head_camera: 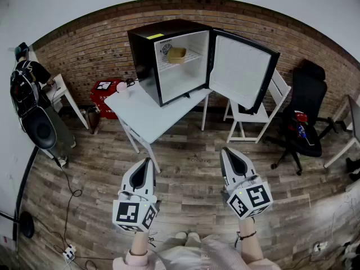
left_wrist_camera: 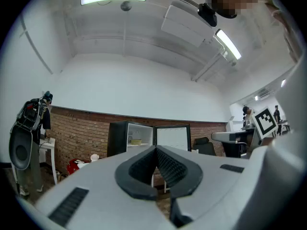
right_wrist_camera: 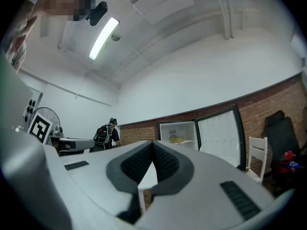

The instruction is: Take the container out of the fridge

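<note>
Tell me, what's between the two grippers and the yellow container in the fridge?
In the head view, between the left gripper, the right gripper and the yellow container lie bare wooden floor, then the white table top before the open fridge.

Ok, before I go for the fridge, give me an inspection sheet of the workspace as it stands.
Surface: white table, on a wooden floor.
Job's things: black mini fridge on the table, its door open; yellow container on the shelf inside.
Clutter: small pink-and-white object at the table's left corner; red crate behind it.
Grippers: left claw and right claw both shut, empty, short of the table.
Cables: black cable and white power strip on the floor, left.
Surroundings: brick wall, white folding chair, black office chair, person with backpack.
</note>
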Motion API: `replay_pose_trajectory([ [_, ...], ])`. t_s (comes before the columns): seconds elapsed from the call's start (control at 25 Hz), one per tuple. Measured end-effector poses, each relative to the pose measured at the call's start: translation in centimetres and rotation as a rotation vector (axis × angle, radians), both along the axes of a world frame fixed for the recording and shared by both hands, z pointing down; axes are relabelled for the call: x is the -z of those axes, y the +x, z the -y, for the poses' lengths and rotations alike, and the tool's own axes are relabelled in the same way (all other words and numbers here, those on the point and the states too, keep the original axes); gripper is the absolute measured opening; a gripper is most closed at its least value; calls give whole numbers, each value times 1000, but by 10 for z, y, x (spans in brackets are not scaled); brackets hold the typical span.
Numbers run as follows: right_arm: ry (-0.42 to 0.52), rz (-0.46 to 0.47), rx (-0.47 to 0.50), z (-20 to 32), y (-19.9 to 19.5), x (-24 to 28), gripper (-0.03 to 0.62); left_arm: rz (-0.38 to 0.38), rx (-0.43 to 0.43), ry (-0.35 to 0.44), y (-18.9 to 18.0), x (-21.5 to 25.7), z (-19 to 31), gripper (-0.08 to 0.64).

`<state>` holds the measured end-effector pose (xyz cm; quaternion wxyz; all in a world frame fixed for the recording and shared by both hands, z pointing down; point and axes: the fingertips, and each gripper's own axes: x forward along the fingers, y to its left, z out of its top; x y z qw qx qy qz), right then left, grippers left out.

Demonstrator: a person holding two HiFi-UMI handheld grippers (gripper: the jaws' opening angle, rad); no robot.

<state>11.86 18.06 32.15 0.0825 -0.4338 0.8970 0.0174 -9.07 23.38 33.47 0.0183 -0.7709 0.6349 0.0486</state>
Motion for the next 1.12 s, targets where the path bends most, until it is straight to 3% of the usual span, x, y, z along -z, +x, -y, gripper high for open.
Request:
replay_pose_trajectory([
  [0.92,-22,13,17,1,15,-15,4,-10,18,-46,27,-15,-12,-9],
  [1.12,-41,18,23,3,20,-22,57,-11,28,-57,34,-21,-20,-9],
])
